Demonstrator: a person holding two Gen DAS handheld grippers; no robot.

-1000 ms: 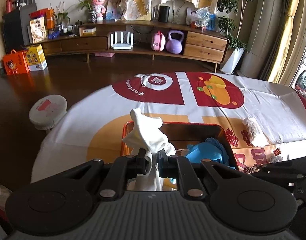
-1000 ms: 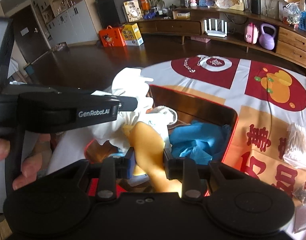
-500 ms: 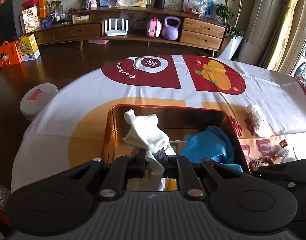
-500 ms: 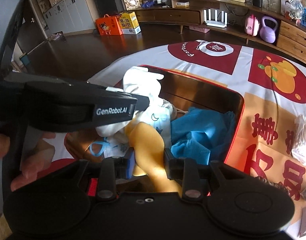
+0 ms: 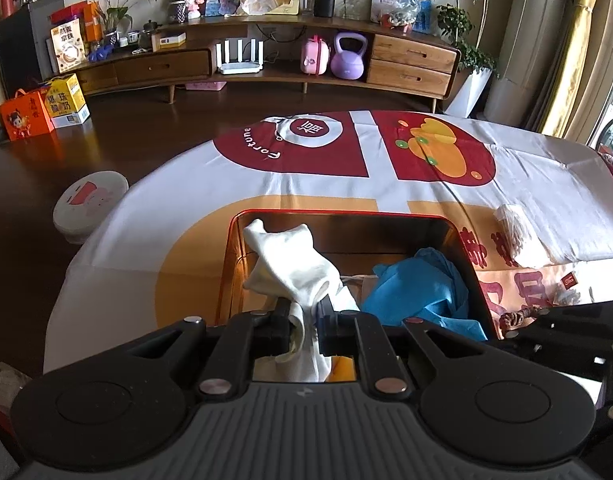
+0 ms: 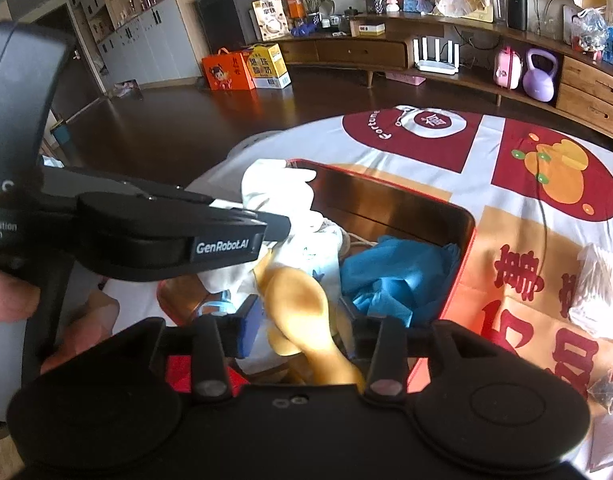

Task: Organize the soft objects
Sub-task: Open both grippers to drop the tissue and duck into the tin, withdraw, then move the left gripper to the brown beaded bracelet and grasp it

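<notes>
Well underway, by the look of it: red box (image 5: 462,248) on the printed tablecloth (image 5: 186,216) already holding a crumpled blue cloth (image 5: 418,280) and a few pale pieces. Left gripper (image 5: 304,322) pinched tight on a white sock (image 5: 290,264), hanging over the box's left side, not yet dropped. Right gripper (image 6: 302,320) opening around a tan sock (image 6: 302,308), pads off it, above the box. Left outside: a whitish bundle (image 5: 514,228) on the cloth beside the box.

Your left gripper body (image 6: 138,236) covers the near-left corner of the red box (image 6: 462,264), and the yellow cloth's (image 6: 302,312) lower end disappears behind your right gripper's housing. The box floor is mostly buried.
</notes>
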